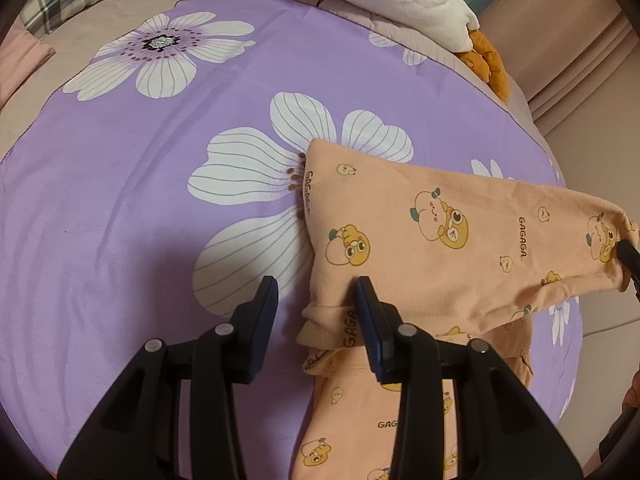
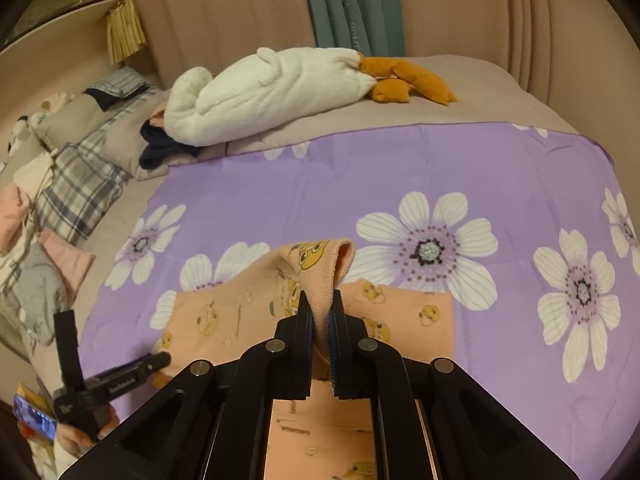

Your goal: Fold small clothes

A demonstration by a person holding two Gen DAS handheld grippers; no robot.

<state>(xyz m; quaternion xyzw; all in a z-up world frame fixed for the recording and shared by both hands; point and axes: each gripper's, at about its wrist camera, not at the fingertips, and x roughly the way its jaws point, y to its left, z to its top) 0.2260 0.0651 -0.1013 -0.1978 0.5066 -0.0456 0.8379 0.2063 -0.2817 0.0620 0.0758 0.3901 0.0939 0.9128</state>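
Peach garment [image 1: 440,240], mid-fold, on purple sheet [image 1: 140,220].

The garment's ribbed hem [image 2: 320,276] is pinched between the nearly closed jaws of the right gripper [image 2: 320,308] and lifted clear of the sheet. The left gripper [image 1: 316,300] is spread wide, nothing held, one finger [image 1: 368,308] resting at the fold's near edge. For a clean fold, the hem is best carried low and level across, edges matched, while the crease is pinned by the left gripper before release.

Garment [image 1: 436,236] on sheet [image 1: 120,200] — plush [image 2: 272,92] behind
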